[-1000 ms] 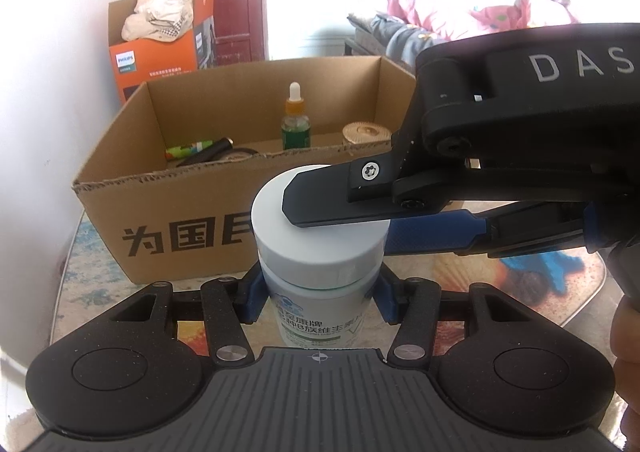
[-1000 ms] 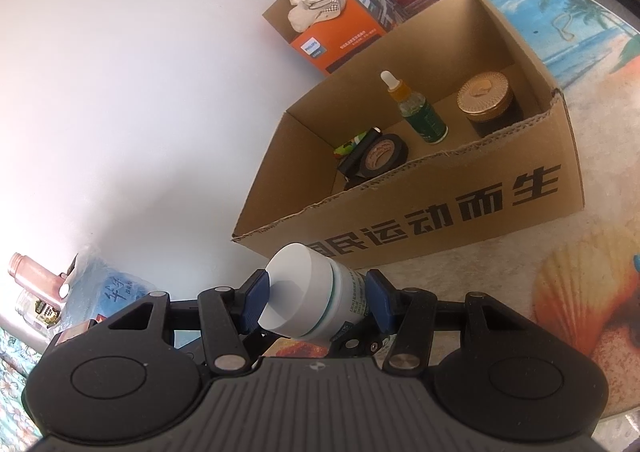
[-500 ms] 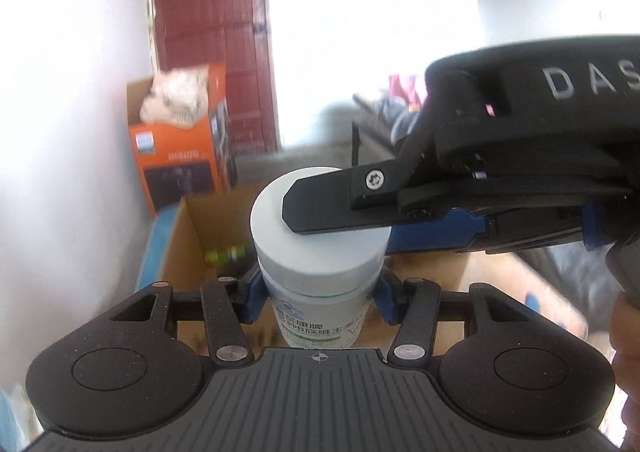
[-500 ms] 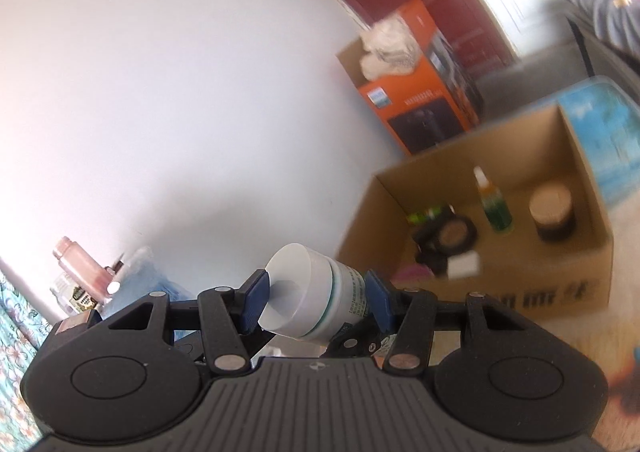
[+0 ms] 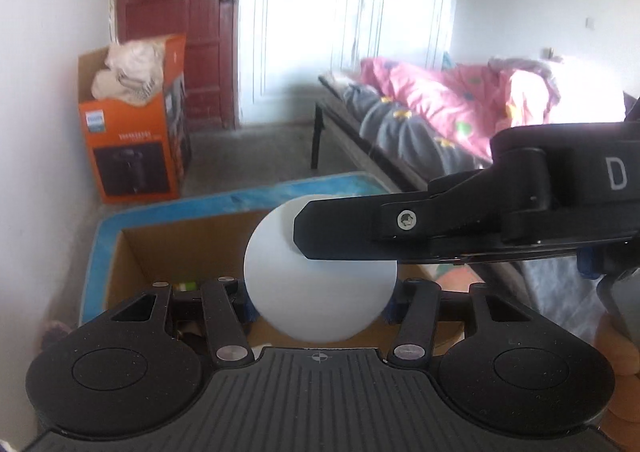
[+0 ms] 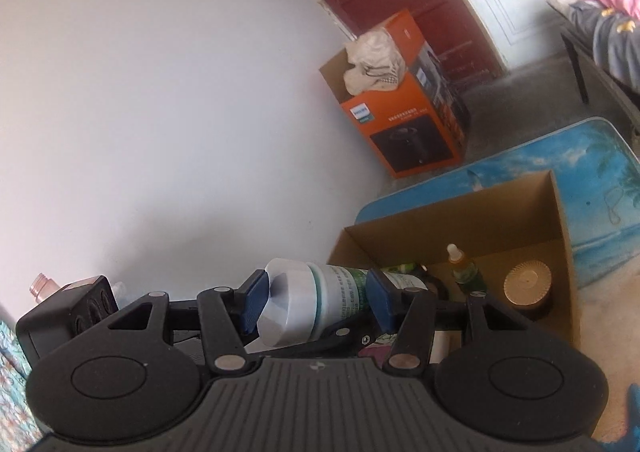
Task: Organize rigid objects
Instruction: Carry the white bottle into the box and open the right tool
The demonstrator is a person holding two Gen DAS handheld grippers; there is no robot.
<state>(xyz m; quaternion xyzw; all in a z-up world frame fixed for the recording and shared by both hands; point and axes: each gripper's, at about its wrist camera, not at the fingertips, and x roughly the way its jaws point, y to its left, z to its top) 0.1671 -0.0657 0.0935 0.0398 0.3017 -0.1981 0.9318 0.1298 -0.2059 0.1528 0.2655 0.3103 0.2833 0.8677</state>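
A white jar (image 5: 316, 292) with a green-printed label hangs in the air over the open cardboard box (image 5: 180, 248). My left gripper (image 5: 319, 310) is shut on its sides, with the lid facing the camera. My right gripper (image 6: 316, 302) is shut on the same jar (image 6: 324, 298) end to end, one blue pad on the lid and one on the base. One right finger (image 5: 360, 230) crosses the lid in the left wrist view. The cardboard box (image 6: 460, 228) sits low and to the right in the right wrist view.
Inside the box stand a green dropper bottle (image 6: 464, 272), a round wooden-topped jar (image 6: 528, 286) and small dark items. An orange carton (image 6: 408, 124) stands by the red door. A bed with pink bedding (image 5: 440, 112) is on the right. A pink bottle (image 6: 40, 286) sits far left.
Both grippers have risen together with the jar, and the box has dropped lower in both views. The jar has tipped, so its lid now faces the left camera.
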